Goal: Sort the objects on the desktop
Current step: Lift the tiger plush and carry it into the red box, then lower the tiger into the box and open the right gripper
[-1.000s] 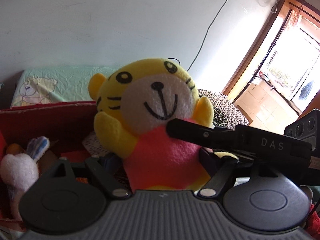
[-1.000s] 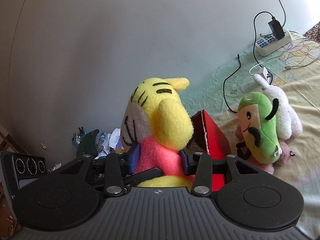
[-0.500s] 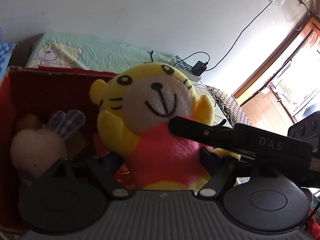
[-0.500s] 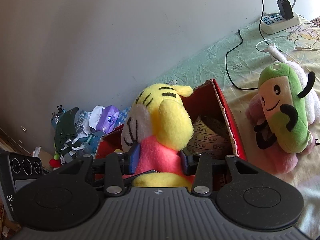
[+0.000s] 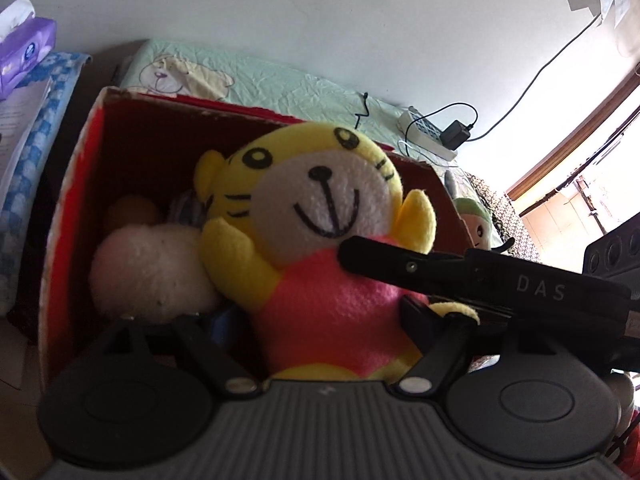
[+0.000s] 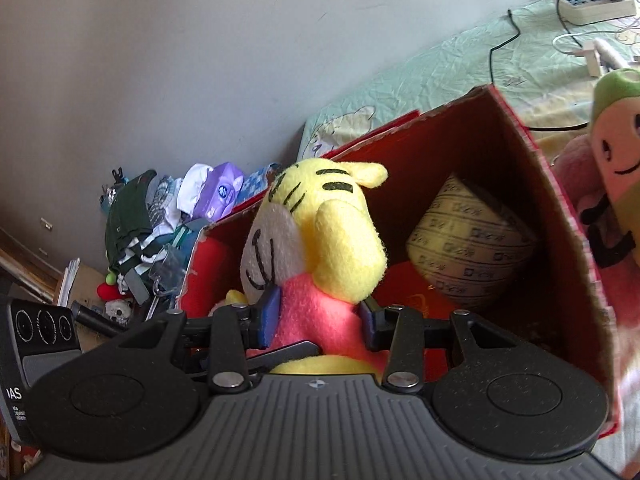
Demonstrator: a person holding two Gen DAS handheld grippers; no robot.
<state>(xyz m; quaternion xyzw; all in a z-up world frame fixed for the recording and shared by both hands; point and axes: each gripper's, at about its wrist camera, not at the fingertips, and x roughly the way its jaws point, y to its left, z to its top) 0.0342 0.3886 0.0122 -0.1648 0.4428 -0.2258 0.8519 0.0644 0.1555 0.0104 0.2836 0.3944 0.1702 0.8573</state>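
A yellow tiger plush in a pink shirt hangs low over the open red cardboard box. My left gripper is shut on its pink body from both sides. My right gripper is shut on the same body, blue pads pressing the shirt; one of its black fingers crosses the plush's chest in the left wrist view. In the right wrist view the tiger plush shows side-on, inside the red box's outline. A white fluffy plush lies in the box beside it.
A yellow patterned roll sits in the box's far corner. A green-headed plush lies outside the box on the bedsheet. A power strip with cables lies by the wall. A purple tissue pack and piled clutter lie past the box's other side.
Both grippers have carried the tiger plush downward and over the red box; the box interior now fills the views. Both grips on the plush are unchanged.
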